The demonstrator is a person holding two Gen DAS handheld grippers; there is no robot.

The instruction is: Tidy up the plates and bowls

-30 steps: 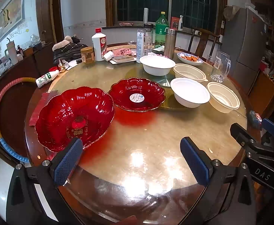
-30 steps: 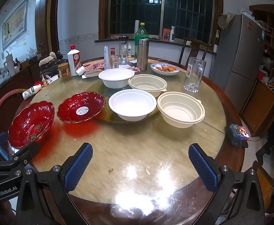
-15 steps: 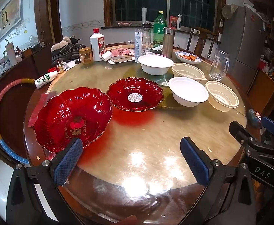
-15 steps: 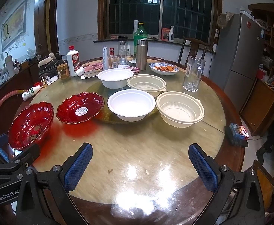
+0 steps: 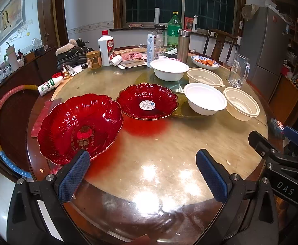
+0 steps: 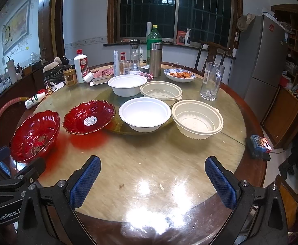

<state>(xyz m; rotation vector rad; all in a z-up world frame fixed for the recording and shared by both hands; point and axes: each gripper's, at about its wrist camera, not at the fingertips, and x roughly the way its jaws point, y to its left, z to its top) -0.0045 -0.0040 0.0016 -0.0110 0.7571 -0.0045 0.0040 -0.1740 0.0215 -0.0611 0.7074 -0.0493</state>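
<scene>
Left gripper (image 5: 141, 170): jaws spread wide, nothing held.
Right gripper (image 6: 153, 180): jaws spread wide, nothing held.
Large scalloped red glass plate (image 5: 79, 127): seated just ahead of left gripper's left finger.
White round plastic bowl (image 6: 144, 114): seated ahead of right gripper, well apart.

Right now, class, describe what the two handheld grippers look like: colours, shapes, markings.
The left gripper and the right gripper both have black angular frames with silver bolts and two fingers faced with blue, knurled pads. White lettering reads "GenRobot.AI" on the left and "DAS" on the right. No hands or sleeves show.
</scene>
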